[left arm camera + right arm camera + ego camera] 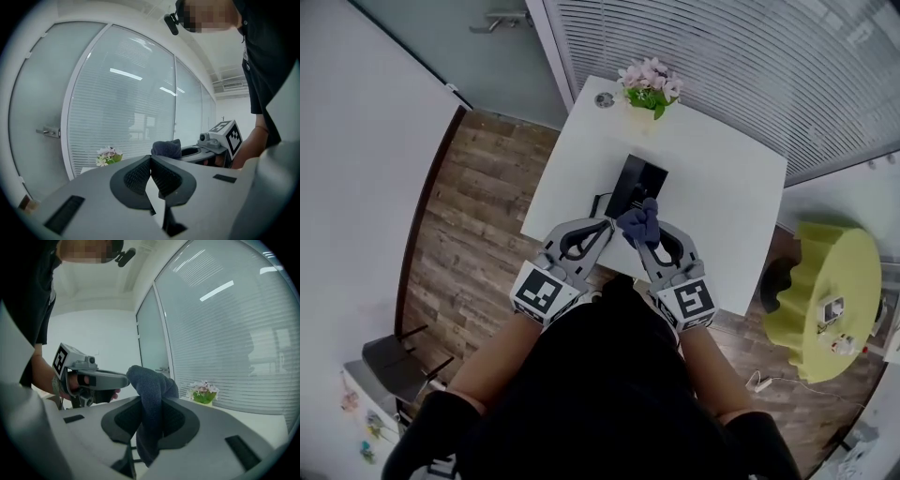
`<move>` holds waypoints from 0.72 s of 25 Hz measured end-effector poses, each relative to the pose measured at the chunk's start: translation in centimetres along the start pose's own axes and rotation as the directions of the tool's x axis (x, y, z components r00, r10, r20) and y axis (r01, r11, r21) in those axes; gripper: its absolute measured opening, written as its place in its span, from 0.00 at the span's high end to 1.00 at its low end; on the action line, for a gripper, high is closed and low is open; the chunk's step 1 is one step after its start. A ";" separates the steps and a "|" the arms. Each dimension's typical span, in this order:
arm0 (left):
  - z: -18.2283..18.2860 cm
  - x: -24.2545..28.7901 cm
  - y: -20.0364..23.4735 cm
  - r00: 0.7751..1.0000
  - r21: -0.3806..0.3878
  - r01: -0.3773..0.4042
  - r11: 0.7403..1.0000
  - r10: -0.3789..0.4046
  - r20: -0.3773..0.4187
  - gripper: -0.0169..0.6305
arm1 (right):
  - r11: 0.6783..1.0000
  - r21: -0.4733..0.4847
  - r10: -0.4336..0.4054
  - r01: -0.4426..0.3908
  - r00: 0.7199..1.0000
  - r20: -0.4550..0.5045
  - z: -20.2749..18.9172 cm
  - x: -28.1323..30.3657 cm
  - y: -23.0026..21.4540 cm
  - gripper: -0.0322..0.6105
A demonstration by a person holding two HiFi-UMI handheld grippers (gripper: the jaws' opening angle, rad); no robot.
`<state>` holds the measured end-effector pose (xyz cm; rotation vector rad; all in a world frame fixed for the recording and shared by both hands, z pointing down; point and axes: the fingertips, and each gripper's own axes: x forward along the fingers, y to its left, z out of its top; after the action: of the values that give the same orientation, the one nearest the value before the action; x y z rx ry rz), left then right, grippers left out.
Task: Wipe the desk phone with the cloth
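A black desk phone [636, 183] sits in the middle of the white table [722, 178], partly hidden by the cloth. My right gripper [649, 232] is shut on a dark blue cloth [638, 223], bunched up just above the phone's near end. The same cloth [151, 401] hangs pinched between the right jaws and shows beside the left gripper as a dark lump [166, 148]. My left gripper [607, 225] is shut on nothing, its tips [151, 160] touching, close to the left of the cloth. The phone is hidden in both gripper views.
A small pot of pink flowers [651, 86] stands at the table's far edge, beside a round grommet [604, 99]. Slatted blinds and glass walls lie beyond. A yellow-green round stool [830, 295] with small items stands at the right on the wood floor.
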<state>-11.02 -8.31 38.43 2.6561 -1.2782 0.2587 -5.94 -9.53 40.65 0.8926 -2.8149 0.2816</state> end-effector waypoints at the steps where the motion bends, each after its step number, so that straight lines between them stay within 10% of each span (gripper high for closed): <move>1: 0.1 0.6 0.3 1.000 0.008 0.000 1.000 0.000 -0.018 0.96 | 1.000 -0.017 -0.008 0.007 1.000 -0.016 -0.4 0.3 -0.5 0.80; 18: -2.5 10.4 6.3 0.991 0.016 0.059 0.998 -0.056 -0.125 0.96 | 0.936 -0.351 -0.183 0.027 0.889 -0.419 -9.5 6.5 -8.9 0.80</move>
<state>-9.77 -19.36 43.82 2.6420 -1.1654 0.4234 -4.96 -18.07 52.36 0.7798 -2.2834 -0.0178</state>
